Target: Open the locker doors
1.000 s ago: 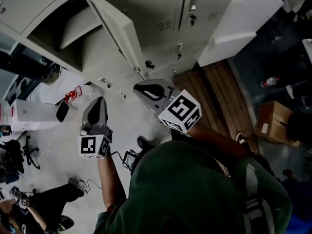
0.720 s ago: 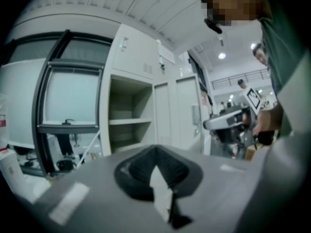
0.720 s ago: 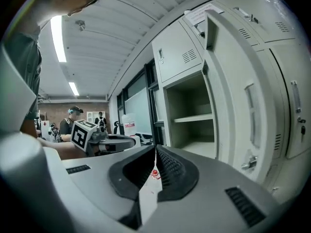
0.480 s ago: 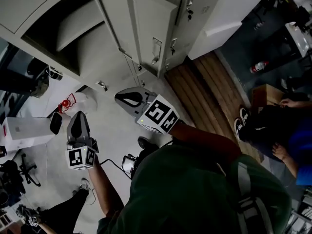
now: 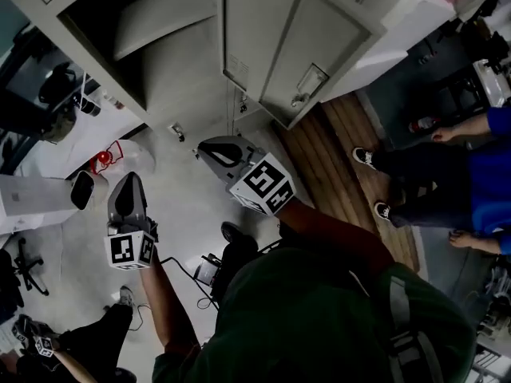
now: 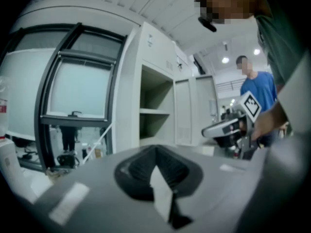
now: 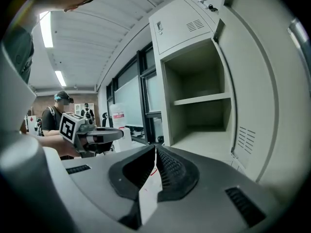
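Note:
The grey locker's compartment [image 5: 152, 50] stands open, with one shelf [image 5: 164, 29] inside and nothing on it. Its door [image 5: 295, 54] is swung wide to the right, its latch at the lower edge. My right gripper [image 5: 211, 149] hangs below the door, apart from it, jaws shut and holding nothing. My left gripper [image 5: 130, 182] is lower left, also shut and holding nothing. The right gripper view looks into the compartment [image 7: 199, 106] with the door [image 7: 255, 96] at its right and the left gripper [image 7: 95, 136] at its left. The left gripper view shows the compartment [image 6: 155, 110] and the right gripper [image 6: 224, 129].
More shut locker doors [image 7: 180, 25] sit above the open one. A red object [image 5: 101, 158] and a white box [image 5: 28, 198] lie on the floor at left. A person in blue [image 5: 471, 166] stands on the right by the wood strip [image 5: 343, 166]. A window [image 6: 73, 91] adjoins the lockers.
The locker door has swung further open toward the right, showing its full inner face. Both grippers stayed shut and low, the right one drifting slightly left.

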Motion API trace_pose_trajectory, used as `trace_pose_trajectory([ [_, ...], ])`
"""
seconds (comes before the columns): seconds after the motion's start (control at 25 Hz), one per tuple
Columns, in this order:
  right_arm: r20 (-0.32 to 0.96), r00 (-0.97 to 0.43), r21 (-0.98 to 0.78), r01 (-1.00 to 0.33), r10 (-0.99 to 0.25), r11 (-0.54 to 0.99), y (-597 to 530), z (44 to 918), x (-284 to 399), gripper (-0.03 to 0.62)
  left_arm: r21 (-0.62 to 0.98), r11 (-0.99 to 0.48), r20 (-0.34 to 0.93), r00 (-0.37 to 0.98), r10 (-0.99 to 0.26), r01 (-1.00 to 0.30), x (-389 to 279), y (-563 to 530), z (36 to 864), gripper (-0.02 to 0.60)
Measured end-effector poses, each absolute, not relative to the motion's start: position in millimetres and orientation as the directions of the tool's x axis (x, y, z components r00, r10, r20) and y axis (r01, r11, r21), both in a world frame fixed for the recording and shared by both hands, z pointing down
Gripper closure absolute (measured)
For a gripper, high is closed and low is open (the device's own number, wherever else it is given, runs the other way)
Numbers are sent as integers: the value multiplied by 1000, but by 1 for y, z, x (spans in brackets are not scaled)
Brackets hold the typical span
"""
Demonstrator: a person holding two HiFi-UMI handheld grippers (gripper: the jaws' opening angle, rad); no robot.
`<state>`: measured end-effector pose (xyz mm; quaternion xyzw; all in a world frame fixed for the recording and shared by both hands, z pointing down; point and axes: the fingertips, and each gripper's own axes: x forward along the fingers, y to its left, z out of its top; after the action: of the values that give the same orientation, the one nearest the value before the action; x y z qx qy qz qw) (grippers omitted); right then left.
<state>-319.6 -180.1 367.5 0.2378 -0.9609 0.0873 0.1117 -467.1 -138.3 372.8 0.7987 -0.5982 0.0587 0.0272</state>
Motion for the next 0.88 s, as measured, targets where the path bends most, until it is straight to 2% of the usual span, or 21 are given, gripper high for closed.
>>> trace_pose_trajectory([
  [0.44,330,-799,-82,-555,-502,828,-238,466,-357,588,-5,-289,155,285,-946,-957,-491,-168,442,594],
  [0.88,402,-765,-109,-586,-503,803,-288,593,-400,588,33,-285,179,286,-941,-958,-499,-197,524,594],
])
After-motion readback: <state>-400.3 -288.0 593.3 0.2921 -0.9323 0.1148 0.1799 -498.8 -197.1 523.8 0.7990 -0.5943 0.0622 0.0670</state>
